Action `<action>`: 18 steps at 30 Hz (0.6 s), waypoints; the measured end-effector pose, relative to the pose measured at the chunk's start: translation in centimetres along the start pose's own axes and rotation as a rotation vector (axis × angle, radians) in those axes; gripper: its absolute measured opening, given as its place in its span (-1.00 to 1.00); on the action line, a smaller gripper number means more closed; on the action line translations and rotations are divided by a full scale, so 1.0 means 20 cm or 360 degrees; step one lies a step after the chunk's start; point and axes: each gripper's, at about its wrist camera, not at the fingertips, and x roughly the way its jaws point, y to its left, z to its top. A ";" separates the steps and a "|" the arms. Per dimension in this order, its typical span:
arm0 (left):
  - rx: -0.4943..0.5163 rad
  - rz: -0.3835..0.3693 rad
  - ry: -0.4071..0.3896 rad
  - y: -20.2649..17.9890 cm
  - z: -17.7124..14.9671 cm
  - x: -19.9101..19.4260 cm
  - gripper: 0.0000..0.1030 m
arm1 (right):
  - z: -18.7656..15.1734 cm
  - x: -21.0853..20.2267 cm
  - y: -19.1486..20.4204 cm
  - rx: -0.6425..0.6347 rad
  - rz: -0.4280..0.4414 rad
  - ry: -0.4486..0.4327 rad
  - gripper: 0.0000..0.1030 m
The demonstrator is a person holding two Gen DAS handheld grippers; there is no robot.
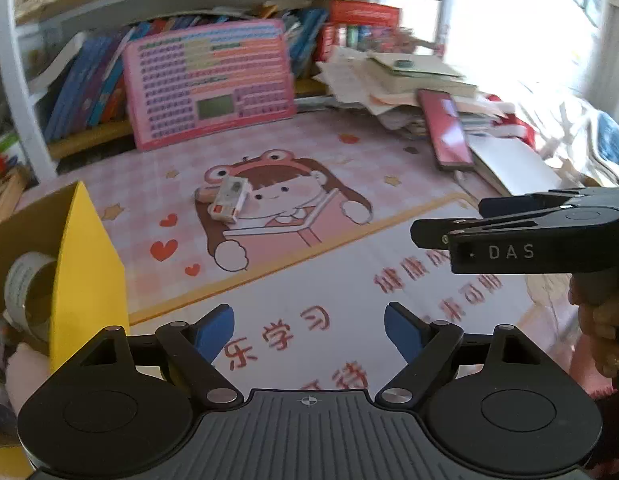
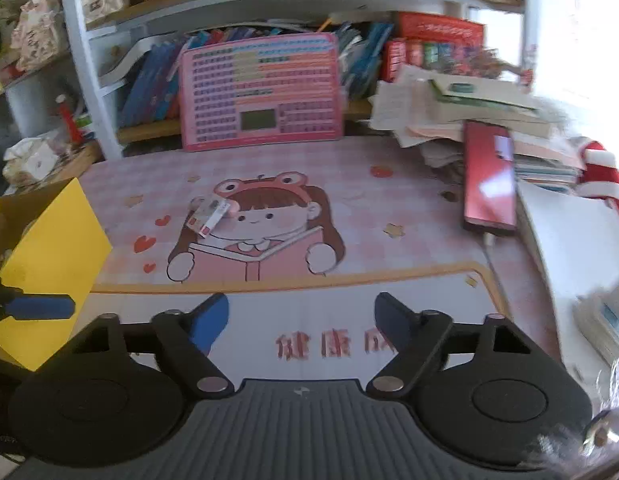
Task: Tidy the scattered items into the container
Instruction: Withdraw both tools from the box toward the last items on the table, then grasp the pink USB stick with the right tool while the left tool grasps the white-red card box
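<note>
While our left gripper (image 1: 308, 330) and right gripper (image 2: 301, 320) hang released, the small white box (image 1: 228, 199) lies far, right of the yellow cardboard container (image 1: 85, 280).

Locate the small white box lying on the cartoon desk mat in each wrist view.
Left wrist: the small white box lies left of centre, on the cartoon girl's frog hat.
Right wrist: the small white box sits left of centre, over the same hat edge.
Shared landmark: the pink keyboard board leaning against the books behind it.
</note>
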 end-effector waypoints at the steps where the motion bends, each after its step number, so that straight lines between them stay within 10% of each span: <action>1: -0.0016 0.0034 0.0008 0.00 0.01 0.03 0.63 | 0.02 0.04 -0.01 -0.0013 0.0032 0.0006 0.29; 18: -0.0179 0.0426 0.0000 0.18 0.31 0.57 0.24 | 0.40 0.67 0.02 -0.0434 0.0372 -0.0002 0.01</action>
